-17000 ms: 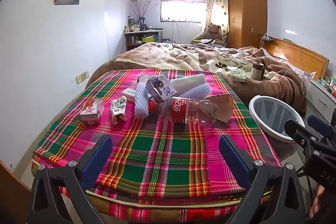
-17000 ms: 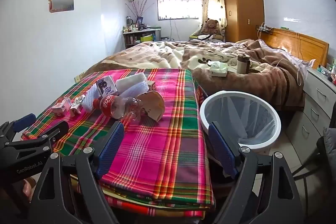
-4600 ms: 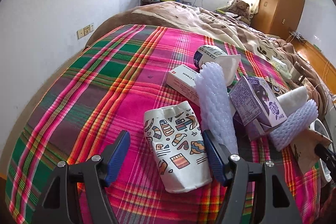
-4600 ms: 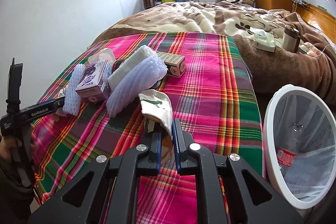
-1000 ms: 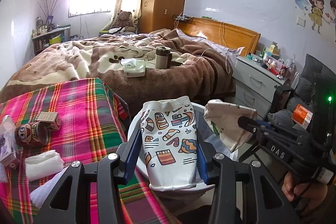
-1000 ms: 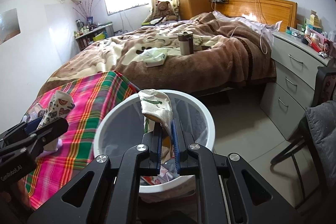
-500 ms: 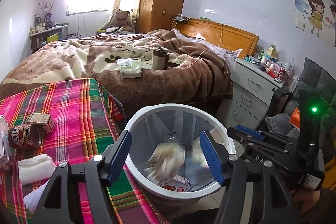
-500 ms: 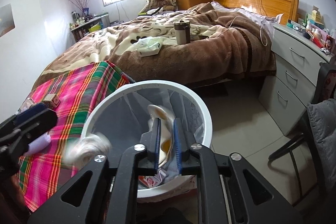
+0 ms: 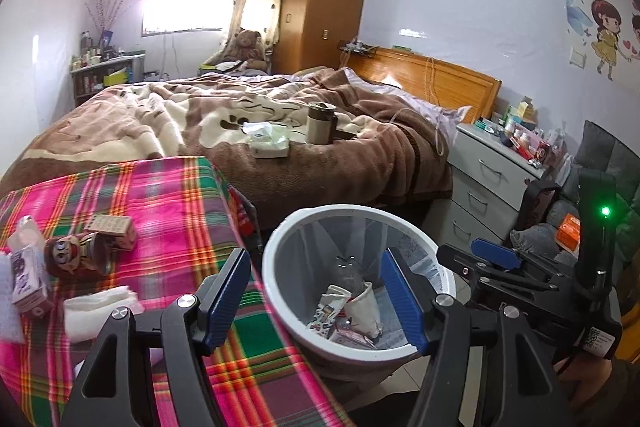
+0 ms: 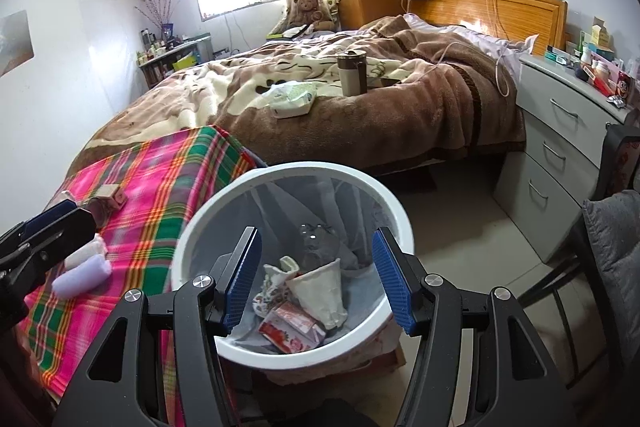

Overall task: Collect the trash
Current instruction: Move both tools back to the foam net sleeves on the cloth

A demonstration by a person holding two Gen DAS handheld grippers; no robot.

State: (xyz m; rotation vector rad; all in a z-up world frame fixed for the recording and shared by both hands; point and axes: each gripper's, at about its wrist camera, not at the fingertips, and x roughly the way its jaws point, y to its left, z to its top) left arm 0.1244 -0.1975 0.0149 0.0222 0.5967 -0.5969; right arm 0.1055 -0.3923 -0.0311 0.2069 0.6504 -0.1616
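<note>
From the left wrist, the left gripper (image 9: pixel 316 293) hangs over the near rim of the white bin (image 9: pixel 280 247), its fingers well apart with nothing between them. Two paper cups (image 9: pixel 352 303) lie at the bottom of the bin among wrappers. More trash waits on the plaid cloth (image 9: pixel 172 195): a small carton (image 9: pixel 110 227) and a printed can (image 9: pixel 74 255) toward its left edge, foam sleeves (image 9: pixel 100 311) nearer its front edge. The bin stands just beside the cloth's right edge, so a careless swing back could knock its rim and tip it.

From the right wrist, the right gripper (image 10: pixel 318 279) is above the bin (image 10: pixel 396 211), jaws opening and holding nothing. The cups (image 10: pixel 316 287) and a red carton (image 10: pixel 290 325) sit inside. The left gripper (image 10: pixel 52 223) is close on the left; reaching for the same piece could make them collide.
</note>
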